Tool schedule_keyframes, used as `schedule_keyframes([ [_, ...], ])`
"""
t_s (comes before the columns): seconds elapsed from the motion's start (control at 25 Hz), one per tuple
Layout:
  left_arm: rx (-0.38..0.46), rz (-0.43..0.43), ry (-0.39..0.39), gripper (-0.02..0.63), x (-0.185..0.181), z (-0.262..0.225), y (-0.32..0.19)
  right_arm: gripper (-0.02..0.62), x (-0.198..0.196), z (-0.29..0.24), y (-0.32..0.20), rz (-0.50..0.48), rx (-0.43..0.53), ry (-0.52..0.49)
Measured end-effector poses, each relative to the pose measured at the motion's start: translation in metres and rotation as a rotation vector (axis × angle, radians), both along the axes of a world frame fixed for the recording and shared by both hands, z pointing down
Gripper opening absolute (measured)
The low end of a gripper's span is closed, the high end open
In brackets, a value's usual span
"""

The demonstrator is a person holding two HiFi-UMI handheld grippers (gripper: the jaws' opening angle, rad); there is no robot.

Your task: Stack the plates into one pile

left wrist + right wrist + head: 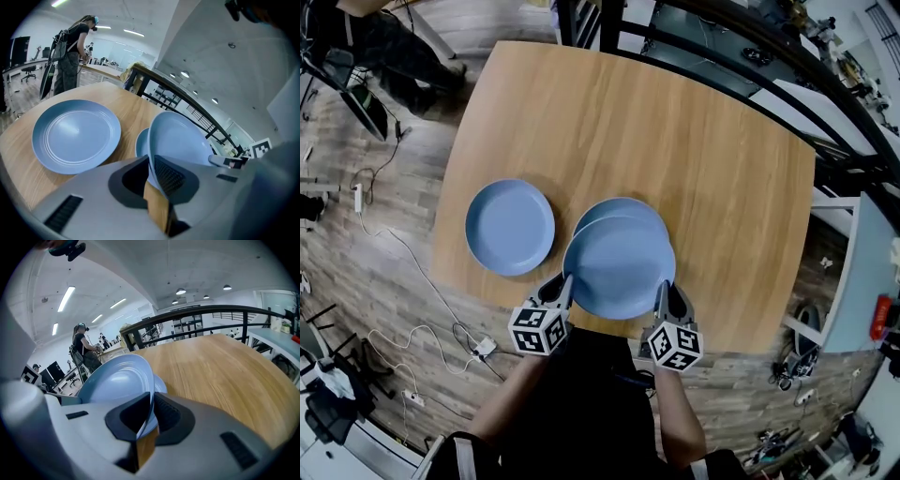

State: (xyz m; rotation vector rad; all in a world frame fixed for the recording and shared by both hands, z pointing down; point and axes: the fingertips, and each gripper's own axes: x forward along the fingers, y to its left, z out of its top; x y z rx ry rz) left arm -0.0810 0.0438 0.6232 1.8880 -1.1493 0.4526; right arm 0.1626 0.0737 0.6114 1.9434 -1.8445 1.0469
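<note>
Together we hold one round pale-blue plate (619,267) by opposite edges. The left gripper (565,286) has its fingers closed narrowly on the plate's left rim, and the right gripper (666,291) has its fingers closed on the right rim. In the head view this held plate overlaps the near part of a second blue plate (621,208) that lies on the light wooden table (694,141); whether the two touch we cannot tell. A third blue plate (510,227) lies flat by itself to the left, near the pair but apart from them.

Only the head view gives us all three plates and both grippers at once. The left gripper view shows the rim pinched between its dark ribbed fingers, the third plate lying alone, and a person (70,51) standing beyond the table's far edge. The right gripper view misses that third plate; it takes in the bare stretch of table to the right and a dark railing (201,312).
</note>
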Motion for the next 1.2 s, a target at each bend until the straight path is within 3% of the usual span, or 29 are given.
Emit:
schedule_keyframes([
  [0.4,-0.065,-0.031,-0.020,0.054,0.008,0.023,-0.026,0.044,0.009,0.028,-0.032,-0.023,-0.065,-0.021],
  [1.2,-0.147,-0.018,-0.058,0.055,0.011,0.047,-0.027,0.044,0.012,0.052,-0.036,-0.026,-0.140,-0.006],
])
